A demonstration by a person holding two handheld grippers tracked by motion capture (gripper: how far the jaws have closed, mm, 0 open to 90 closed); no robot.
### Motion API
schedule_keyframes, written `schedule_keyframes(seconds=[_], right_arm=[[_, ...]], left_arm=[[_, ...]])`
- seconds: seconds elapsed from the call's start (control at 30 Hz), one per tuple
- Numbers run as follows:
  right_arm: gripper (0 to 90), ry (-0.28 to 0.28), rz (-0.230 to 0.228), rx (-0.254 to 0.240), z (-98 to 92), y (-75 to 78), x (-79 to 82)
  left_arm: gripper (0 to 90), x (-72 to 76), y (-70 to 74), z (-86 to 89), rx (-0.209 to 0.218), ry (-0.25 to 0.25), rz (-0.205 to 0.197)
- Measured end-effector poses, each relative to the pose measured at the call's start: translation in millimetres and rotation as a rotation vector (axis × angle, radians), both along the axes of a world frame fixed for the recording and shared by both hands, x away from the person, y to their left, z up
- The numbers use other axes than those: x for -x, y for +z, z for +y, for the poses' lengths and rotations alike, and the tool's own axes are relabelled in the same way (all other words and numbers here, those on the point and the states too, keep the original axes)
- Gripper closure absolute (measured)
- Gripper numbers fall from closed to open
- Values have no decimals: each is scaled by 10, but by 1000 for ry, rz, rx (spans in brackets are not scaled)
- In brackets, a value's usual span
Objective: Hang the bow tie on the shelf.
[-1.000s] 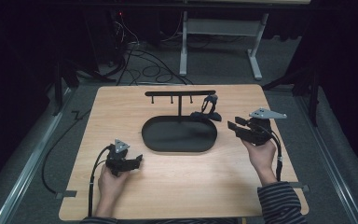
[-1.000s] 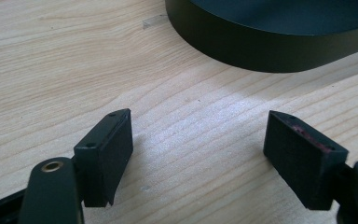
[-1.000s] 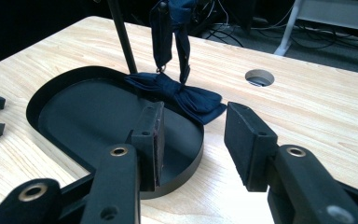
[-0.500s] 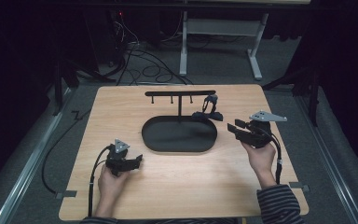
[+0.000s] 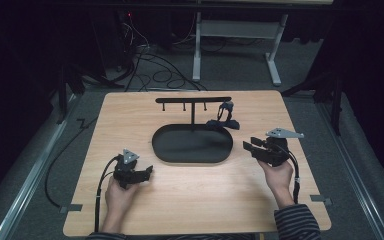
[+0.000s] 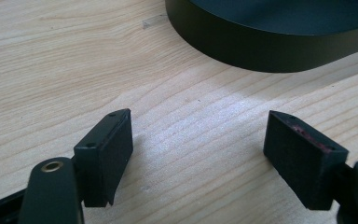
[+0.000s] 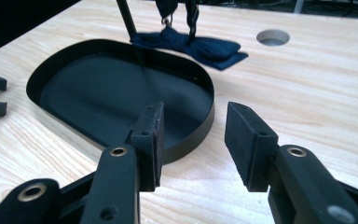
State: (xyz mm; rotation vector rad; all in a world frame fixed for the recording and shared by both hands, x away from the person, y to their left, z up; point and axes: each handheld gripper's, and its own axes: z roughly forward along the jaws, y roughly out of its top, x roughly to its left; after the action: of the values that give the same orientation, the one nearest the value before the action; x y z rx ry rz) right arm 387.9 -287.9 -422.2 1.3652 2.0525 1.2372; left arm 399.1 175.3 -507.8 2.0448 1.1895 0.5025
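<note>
- The left gripper (image 5: pixel 139 175) is being held spread and empty, with the black tray (image 5: pixel 192 145) just ahead.
- The right gripper (image 5: pixel 252 150) is being held part-spread, gripping nothing; the dark blue pouch (image 7: pixel 193 46) is lying beyond it, not yet grasped.

No legible text, labels, brands, numbers or signs in any view. Wooden surface (image 5: pixel 190 190), black tray (image 5: pixel 192 145) and hanger stand (image 5: pixel 193 100) all unmarked.

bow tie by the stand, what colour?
Dark navy blue bow tie, clearest in the right gripper view.
</note>
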Motion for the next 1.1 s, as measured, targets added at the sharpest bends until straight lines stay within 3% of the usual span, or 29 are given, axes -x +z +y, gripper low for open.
schedule_keyframes(seconds=[0.23, 0.33, 0.63, 1.1], right_arm=[[593, 13, 34, 5, 54, -151, 6], [593, 29, 59, 29, 133, -225, 1], [591, 55, 55, 41, 276, -314, 21], [589, 36, 70, 19, 220, -440, 90]], left_arm=[[244, 0, 0, 0, 0, 0, 0], [244, 0, 0, 0, 0, 0, 0], [244, 0, 0, 0, 0, 0, 0], [244, -1, 0, 1, 0, 0, 0]])
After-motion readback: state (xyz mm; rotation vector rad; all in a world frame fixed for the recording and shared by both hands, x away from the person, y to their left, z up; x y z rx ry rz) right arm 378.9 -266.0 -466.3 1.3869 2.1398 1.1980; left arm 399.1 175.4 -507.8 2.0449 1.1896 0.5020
